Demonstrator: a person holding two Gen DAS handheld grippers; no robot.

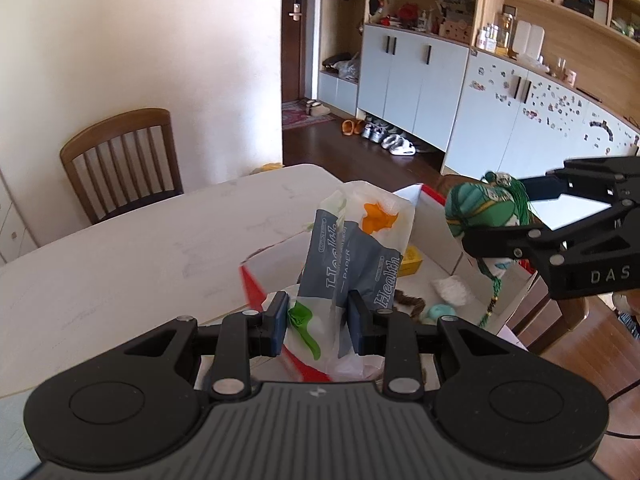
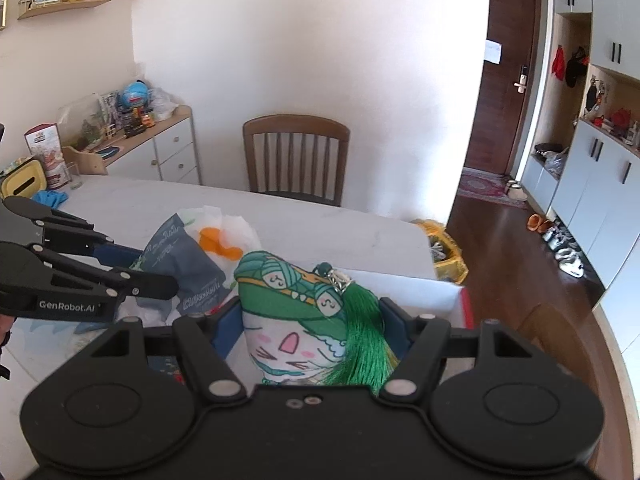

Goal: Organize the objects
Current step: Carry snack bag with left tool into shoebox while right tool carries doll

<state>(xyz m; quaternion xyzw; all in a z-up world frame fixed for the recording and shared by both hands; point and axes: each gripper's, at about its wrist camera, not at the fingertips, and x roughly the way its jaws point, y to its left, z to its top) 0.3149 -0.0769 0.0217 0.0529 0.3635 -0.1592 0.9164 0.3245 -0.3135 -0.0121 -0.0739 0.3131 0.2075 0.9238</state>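
Holding tissue pack [image 1: 352, 264] and plush charm [image 2: 296, 328] above box [image 1: 436, 240].

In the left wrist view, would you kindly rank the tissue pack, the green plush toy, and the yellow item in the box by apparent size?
1. tissue pack, largest, though nearest the camera
2. green plush toy
3. yellow item in the box, smallest, partly hidden

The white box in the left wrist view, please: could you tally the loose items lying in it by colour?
Inside the white box:
Yellow item: 1
White item: 1
Brown item: 1
Pale blue item: 1
Total: 4
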